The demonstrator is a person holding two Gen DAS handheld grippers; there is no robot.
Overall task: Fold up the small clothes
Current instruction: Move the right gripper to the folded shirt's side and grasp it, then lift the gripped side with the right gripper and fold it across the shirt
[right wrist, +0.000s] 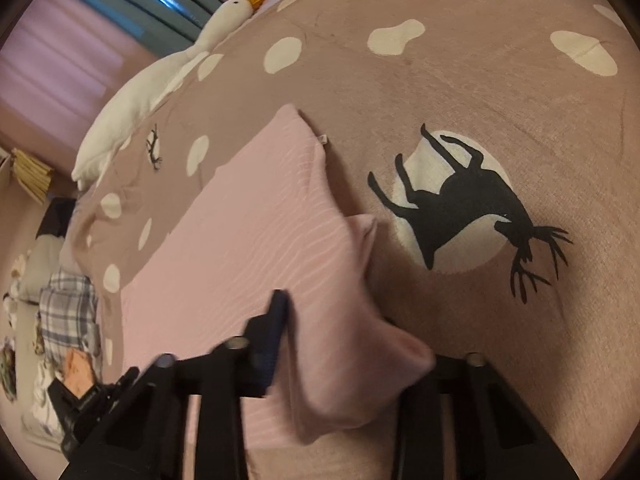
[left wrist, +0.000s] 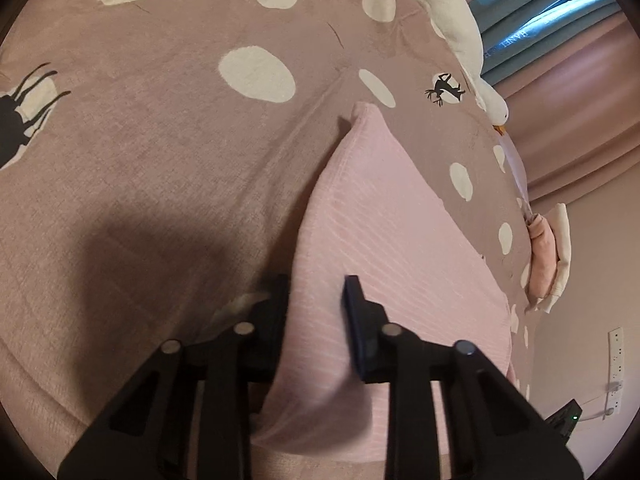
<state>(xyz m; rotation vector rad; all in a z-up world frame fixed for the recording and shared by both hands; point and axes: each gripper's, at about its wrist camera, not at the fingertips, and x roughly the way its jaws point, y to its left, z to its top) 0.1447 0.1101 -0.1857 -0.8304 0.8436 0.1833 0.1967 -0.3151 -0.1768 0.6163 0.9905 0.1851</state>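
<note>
Pink ribbed garment point(left wrist: 384, 240) lies on the spotted bed cover point(left wrist: 140, 160), beside its deer print point(right wrist: 460, 204). Left hand-held gripper point(left wrist: 316, 296) clamps one garment edge; right hand-held gripper point(right wrist: 332, 320) clamps a raised fold.

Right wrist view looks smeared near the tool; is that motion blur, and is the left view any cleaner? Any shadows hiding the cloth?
Right wrist view: the pink garment is smeared where it drapes over the right tool, likely motion blur; the deer print stays sharp. Left wrist view: crisper, the left tool straddles the garment; a dark shadow falls on the bedspread, not the cloth. Both views bulge strongly from the fisheye.
</note>
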